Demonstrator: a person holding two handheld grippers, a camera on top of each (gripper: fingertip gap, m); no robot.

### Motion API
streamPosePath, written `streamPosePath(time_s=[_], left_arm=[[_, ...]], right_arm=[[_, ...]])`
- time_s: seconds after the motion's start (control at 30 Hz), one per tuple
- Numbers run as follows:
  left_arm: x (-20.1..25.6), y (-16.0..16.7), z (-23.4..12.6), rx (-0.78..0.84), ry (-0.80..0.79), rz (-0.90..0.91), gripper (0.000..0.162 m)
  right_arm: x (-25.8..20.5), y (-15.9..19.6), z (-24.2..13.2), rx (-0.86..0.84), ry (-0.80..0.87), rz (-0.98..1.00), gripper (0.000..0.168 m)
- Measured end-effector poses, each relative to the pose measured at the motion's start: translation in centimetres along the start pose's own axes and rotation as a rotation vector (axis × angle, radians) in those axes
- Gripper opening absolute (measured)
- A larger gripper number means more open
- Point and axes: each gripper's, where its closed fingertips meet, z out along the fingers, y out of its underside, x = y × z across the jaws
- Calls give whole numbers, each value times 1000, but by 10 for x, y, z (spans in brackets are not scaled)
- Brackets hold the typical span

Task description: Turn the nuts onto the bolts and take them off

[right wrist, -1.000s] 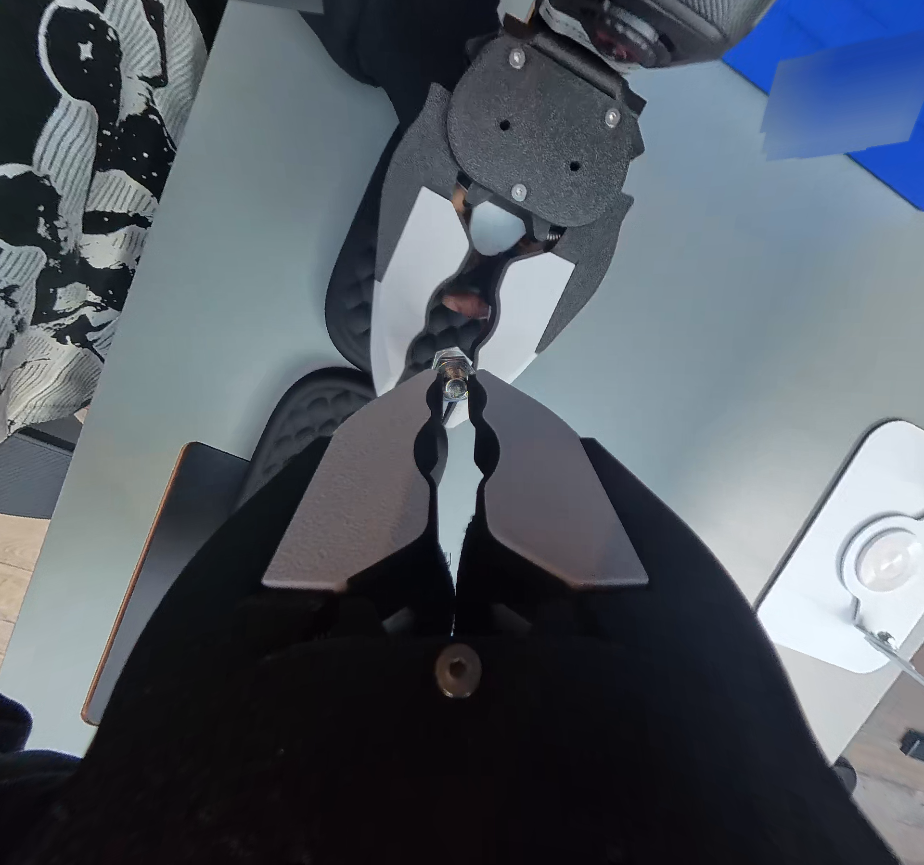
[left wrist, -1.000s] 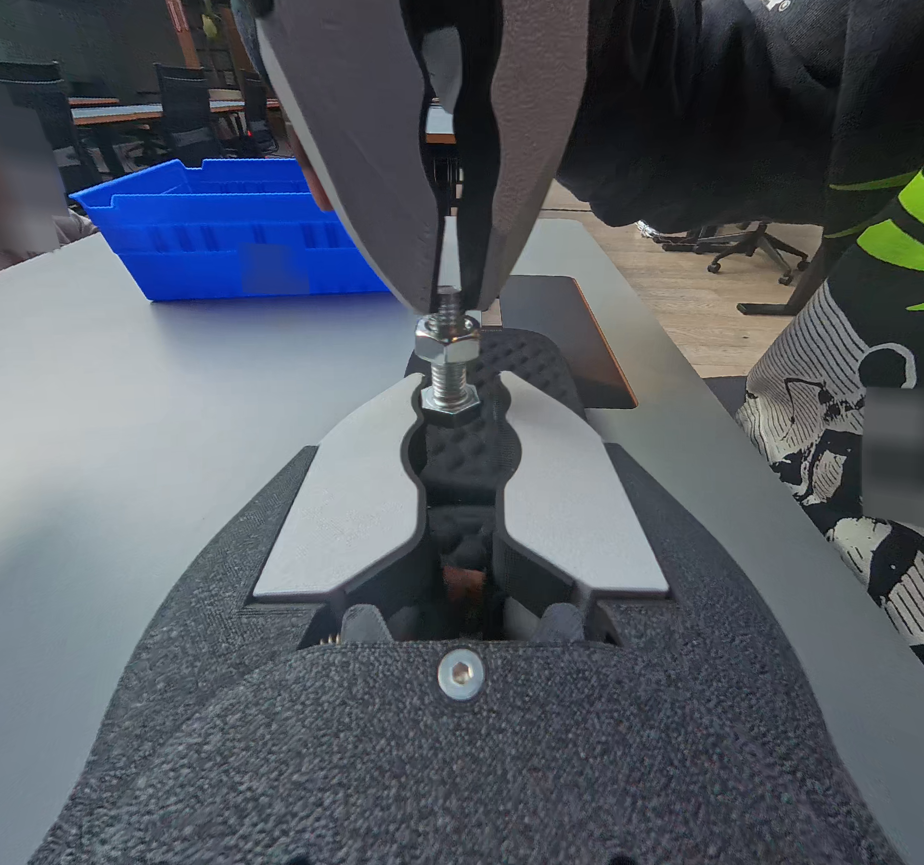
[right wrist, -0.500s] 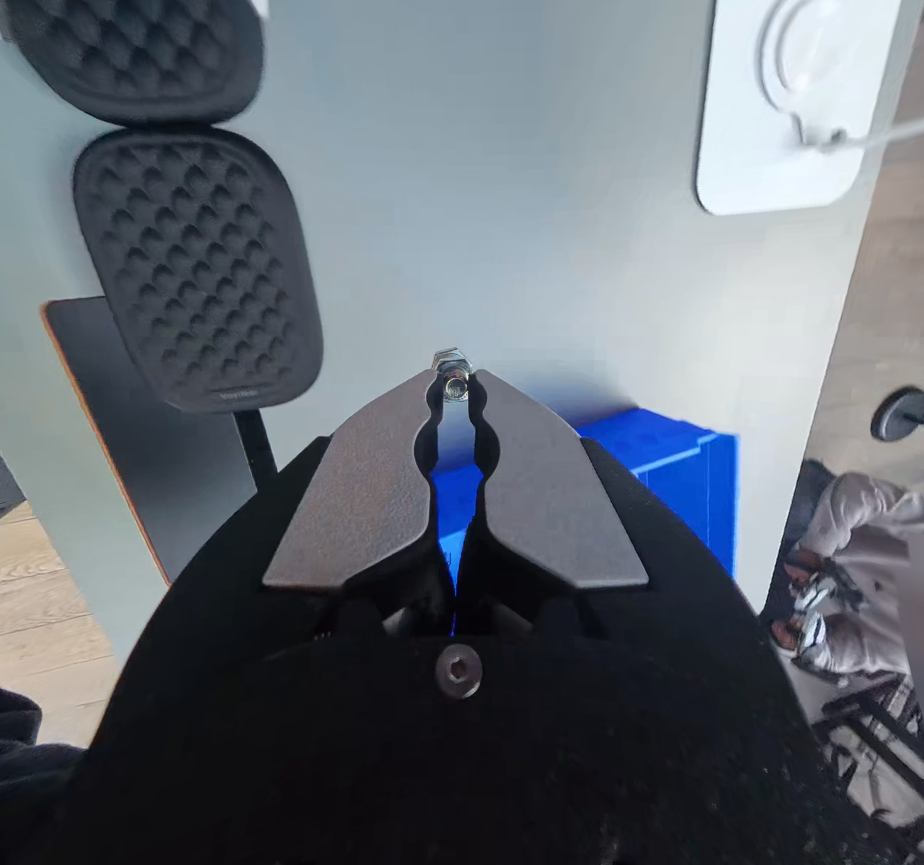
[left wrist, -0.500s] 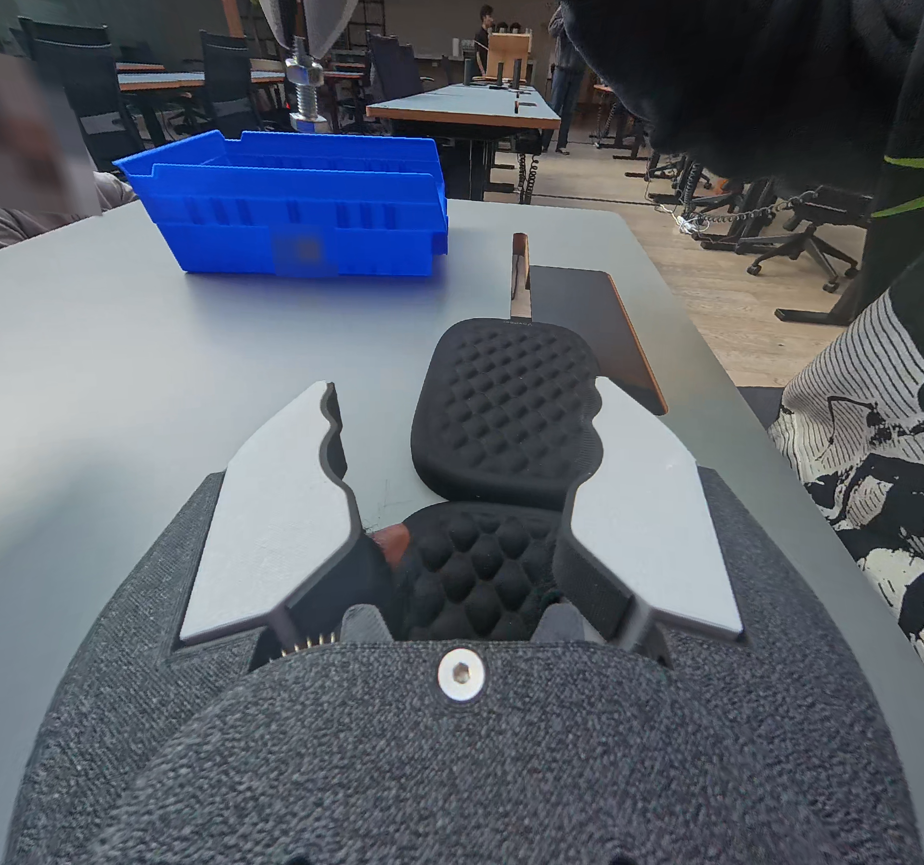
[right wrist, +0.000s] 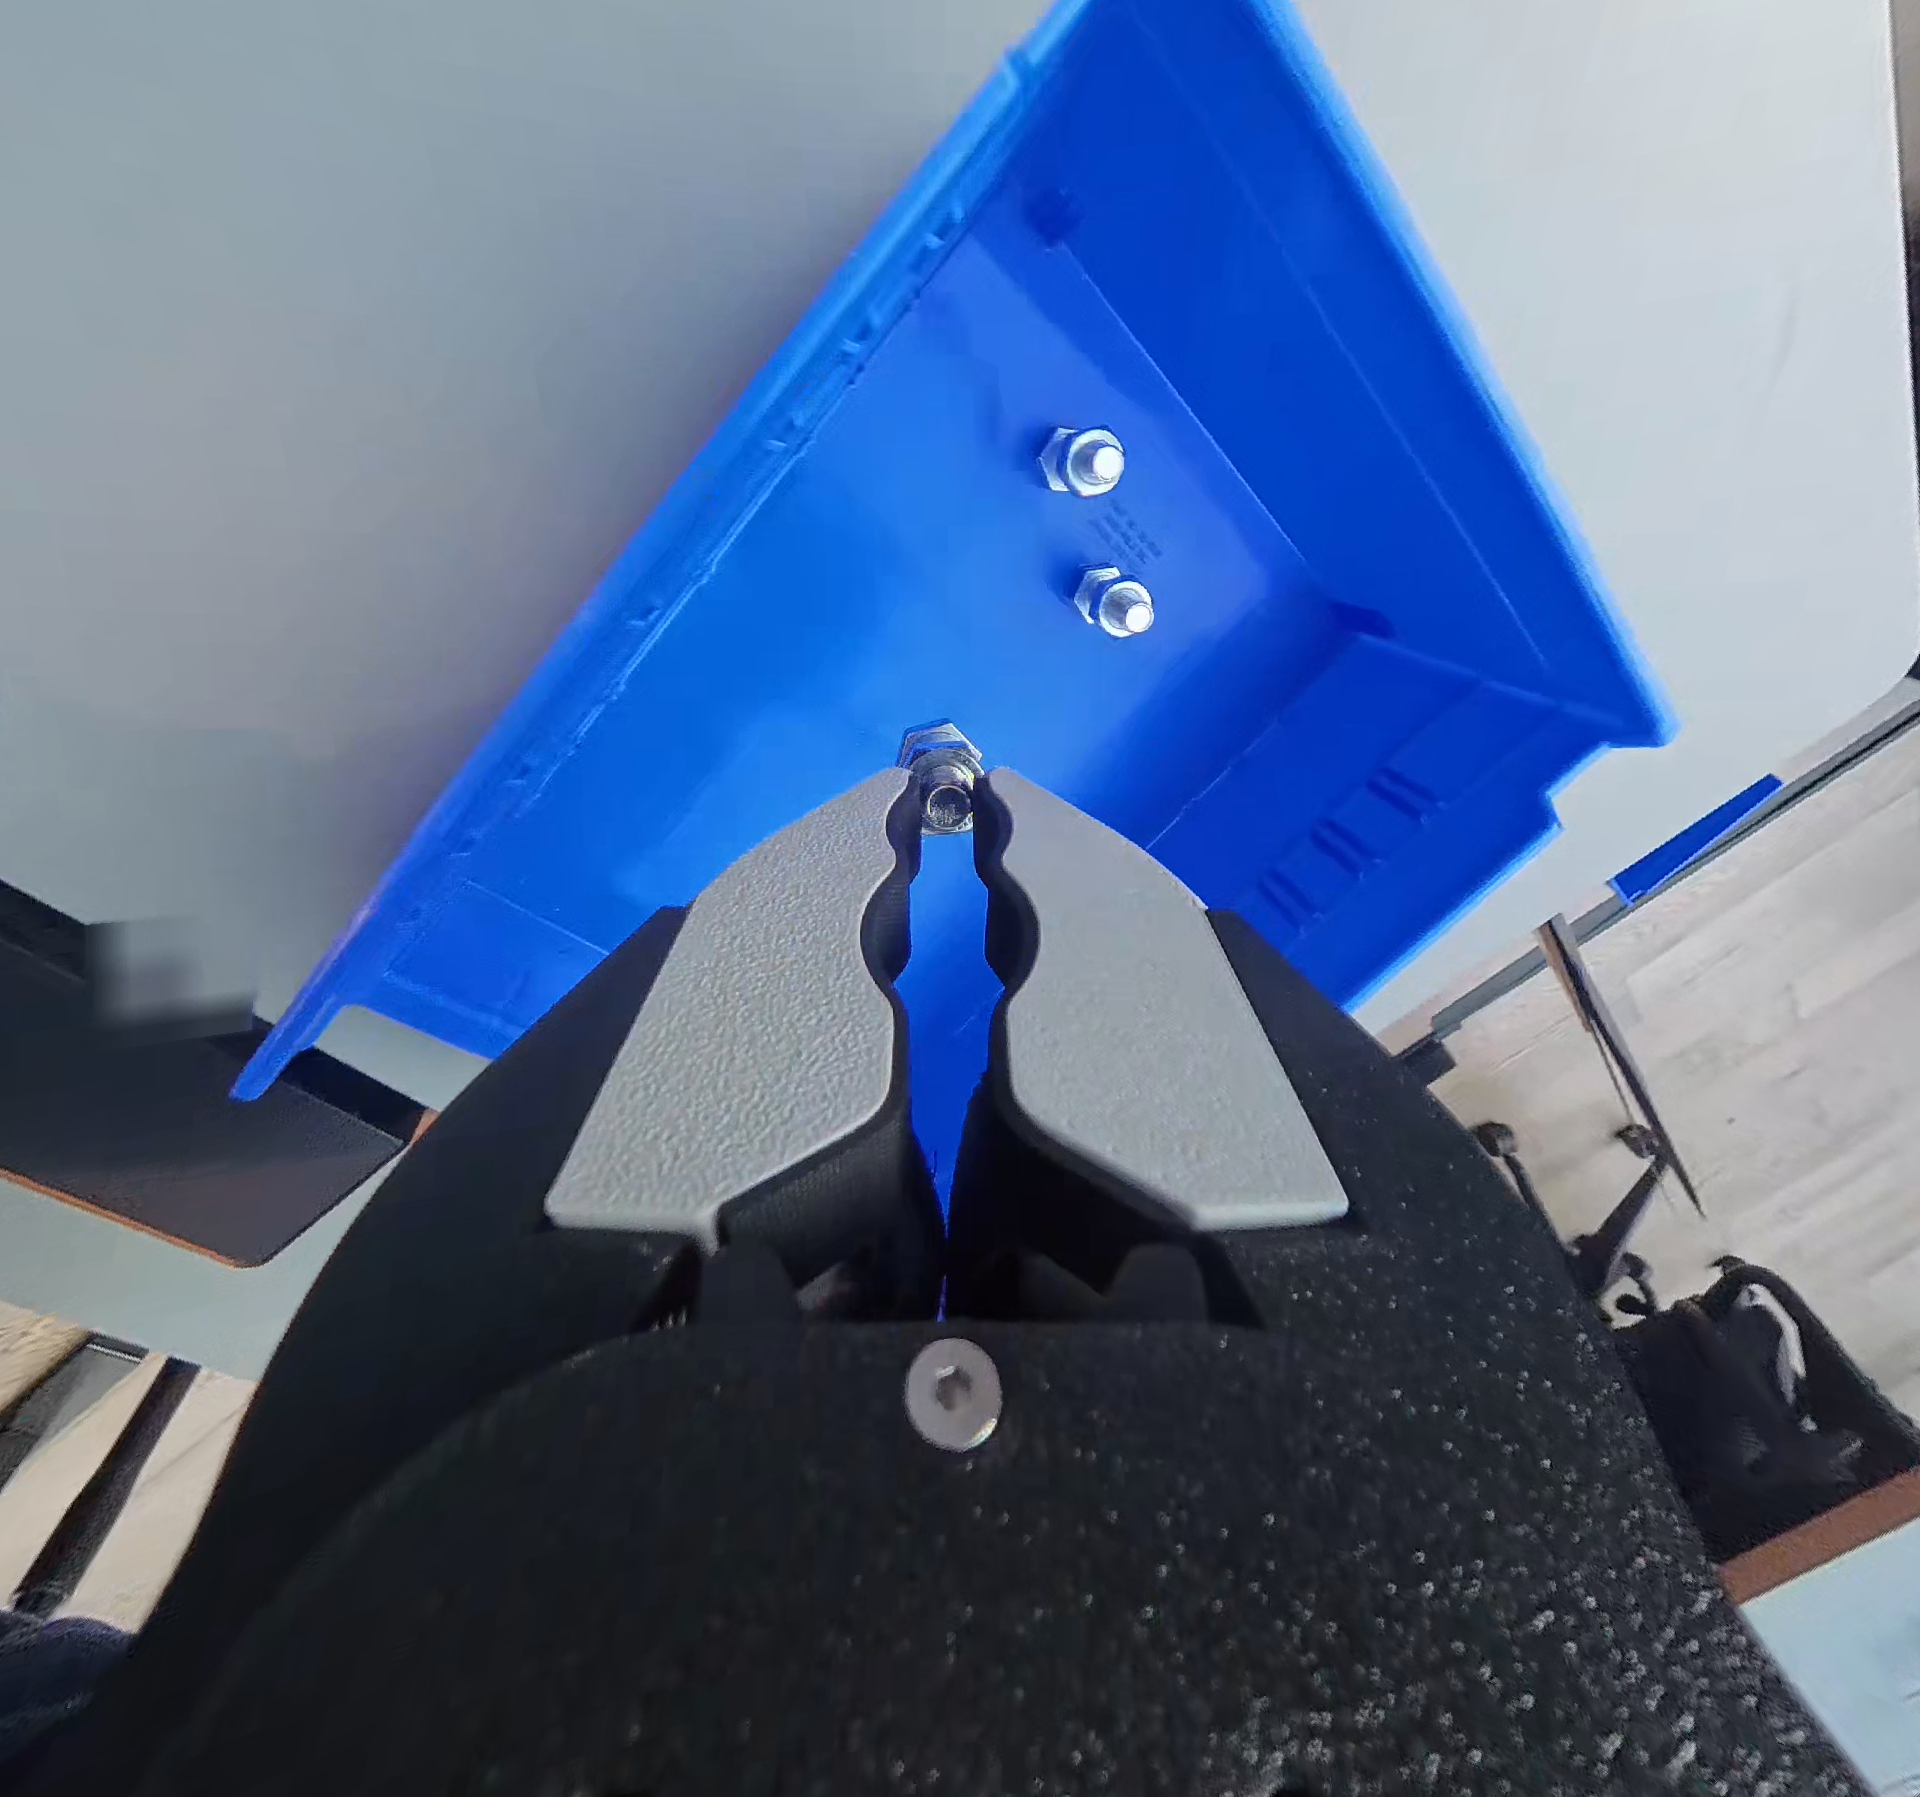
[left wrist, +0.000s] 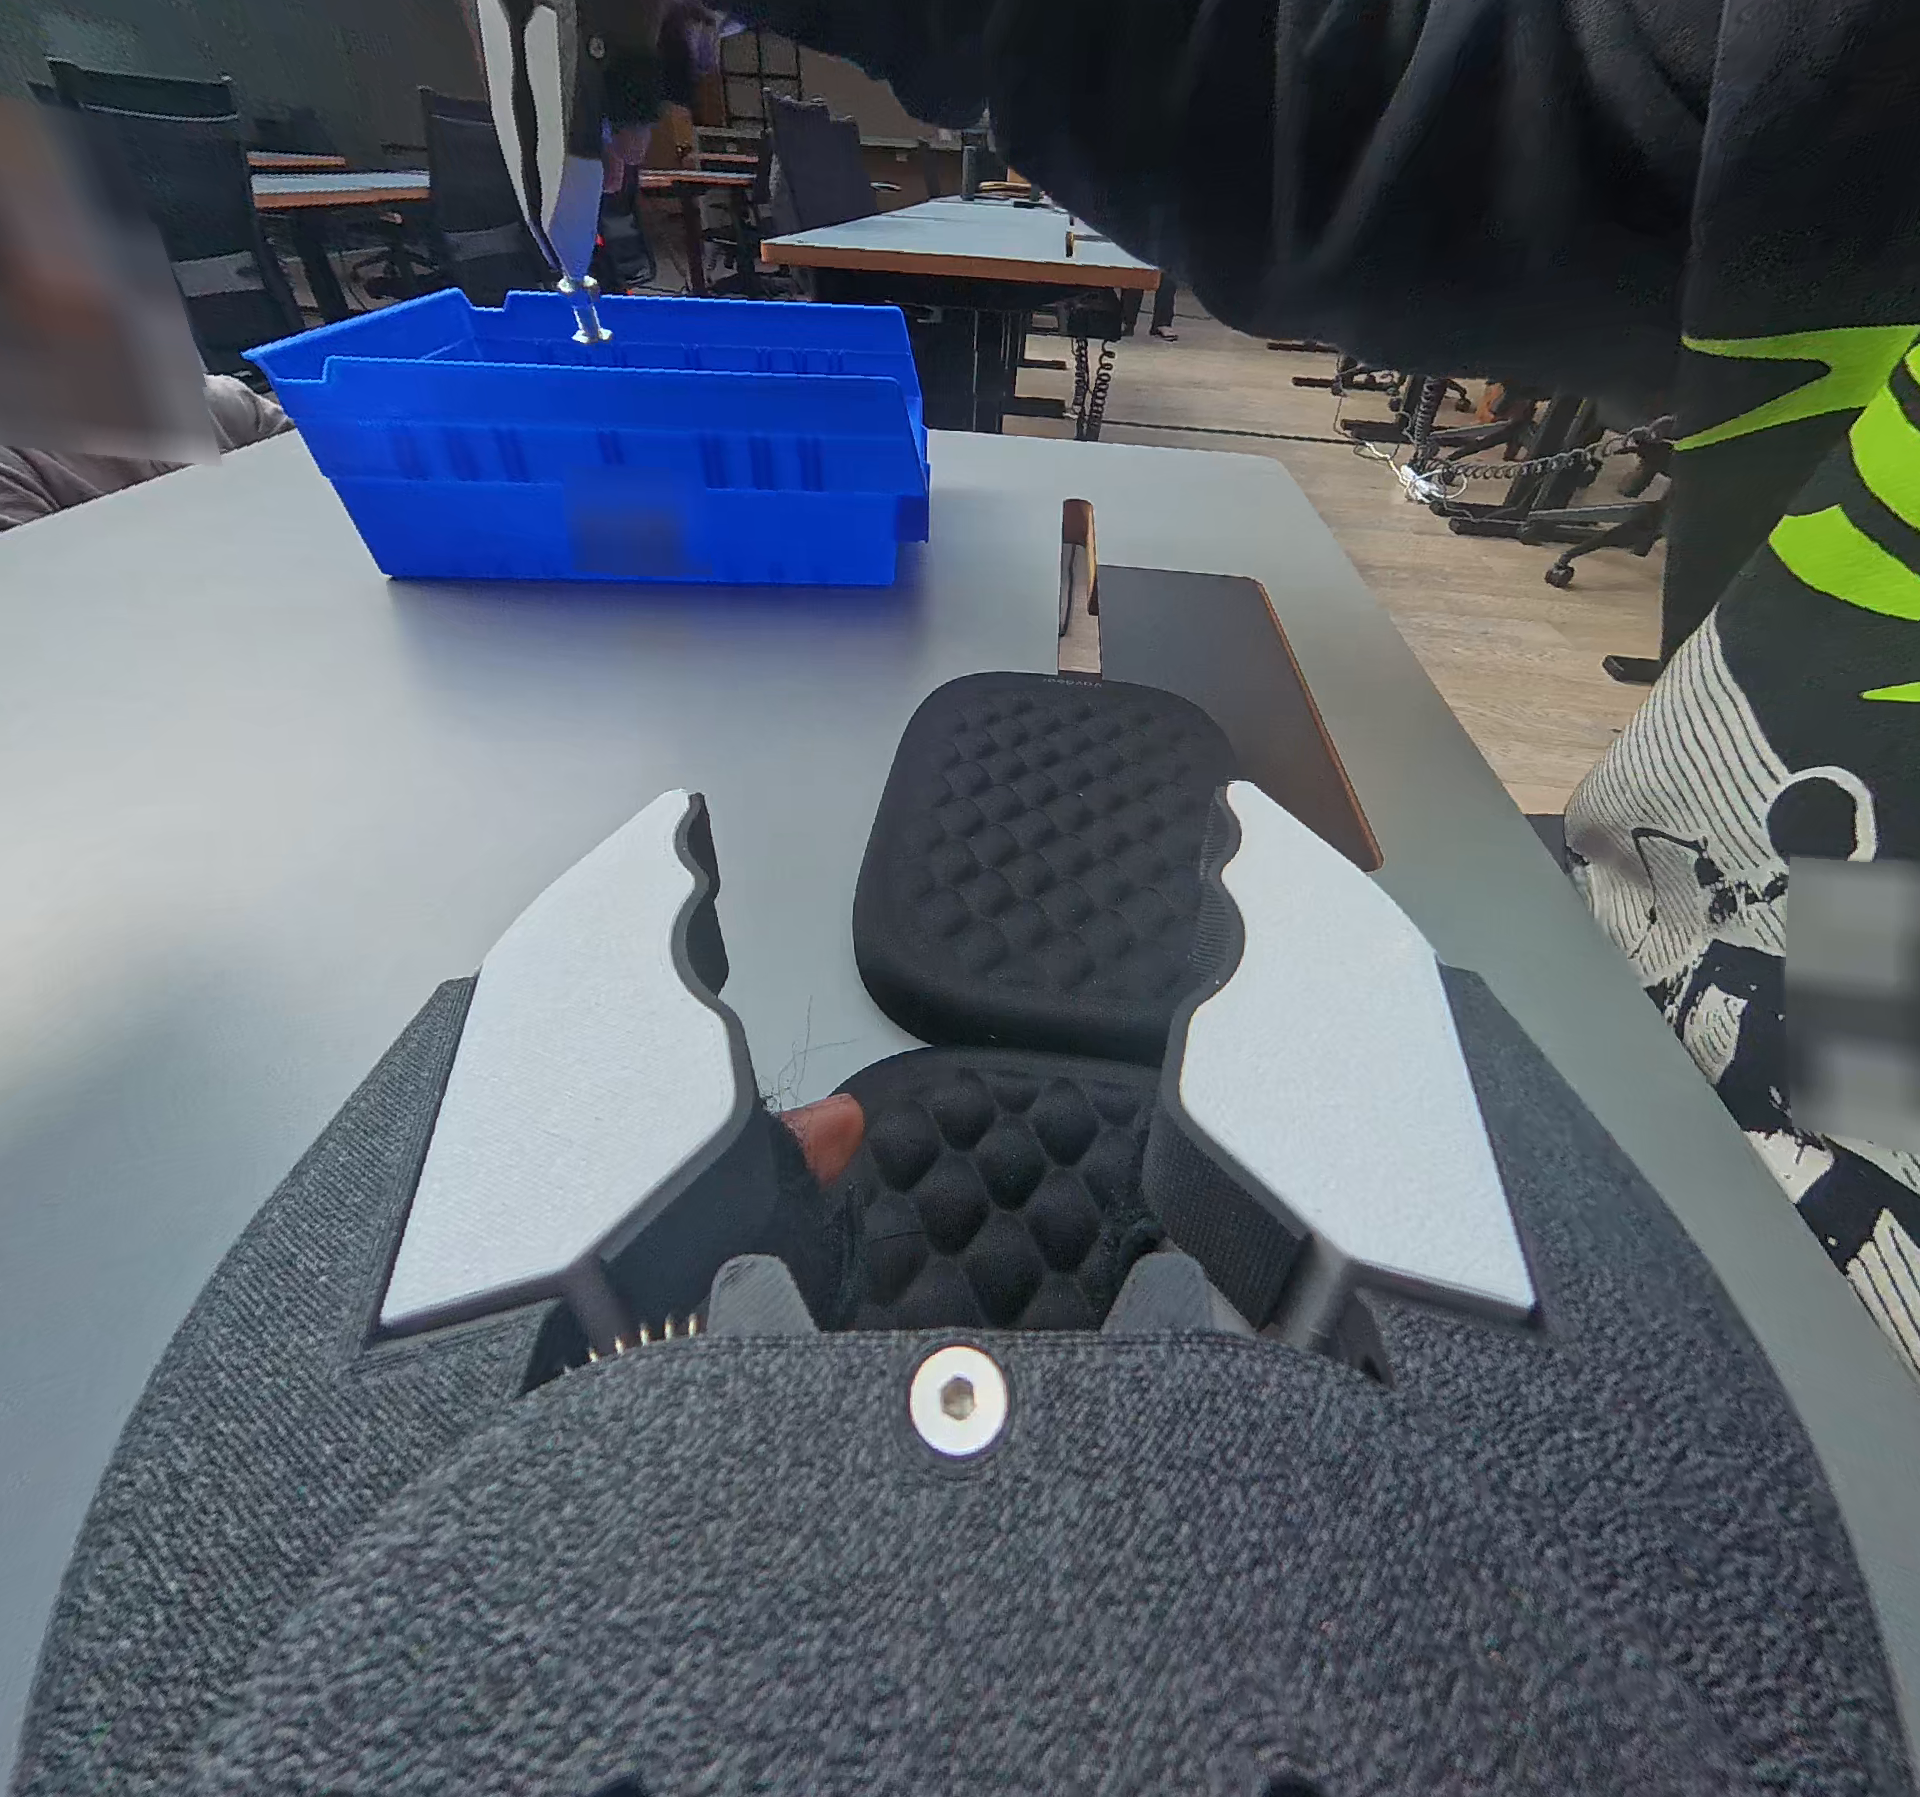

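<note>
My right gripper (right wrist: 943, 791) pinched the nutted silver steel bolt (right wrist: 940, 779) by its threaded tip above the blue plastic bin (right wrist: 1351, 376), where it risked slipping loose and toppling the two assemblies standing inside, while my left gripper (left wrist: 961, 880) sat spread and empty.

Wooden floor (left wrist: 1455, 604), long desks (left wrist: 966, 241), office chairs (left wrist: 478, 178).

Grey counter (left wrist: 312, 812) carrying a blue plastic bin (left wrist: 623, 459) toward its far side, open at the top, with ribbed walls. Two black quilted pads (left wrist: 1039, 864) lie end to end on the near right part of the counter, the farther one reaching a dark board with an orange-brown edge (left wrist: 1247, 667). Behind the counter: further desks (left wrist: 956, 251) with wood-coloured edges, black office chairs (left wrist: 468, 189) and a pale wooden floor (left wrist: 1455, 604). At right, a person's dark sleeve (left wrist: 1351, 85) and a garment patterned in black, white and bright green (left wrist: 1818, 552).
</note>
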Motion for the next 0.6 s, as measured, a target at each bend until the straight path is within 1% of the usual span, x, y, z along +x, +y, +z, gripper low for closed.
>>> streamPosePath(time_s=[0.2, 0.3, 0.43, 0.6], left_arm=[[0, 0, 0, 2, 0, 0, 92], [0, 0, 0, 3, 2, -6, 91], [-1, 0, 0, 5, 4, -9, 91], [-1, 0, 0, 5, 5, -11, 91]], right_arm=[[31, 18, 53, -24, -16, 150, 9], [42, 28, 72, -28, -13, 220, 8], [51, 34, 87, 2, -6, 292, 8], [53, 38, 97, 10, -20, 323, 9]])
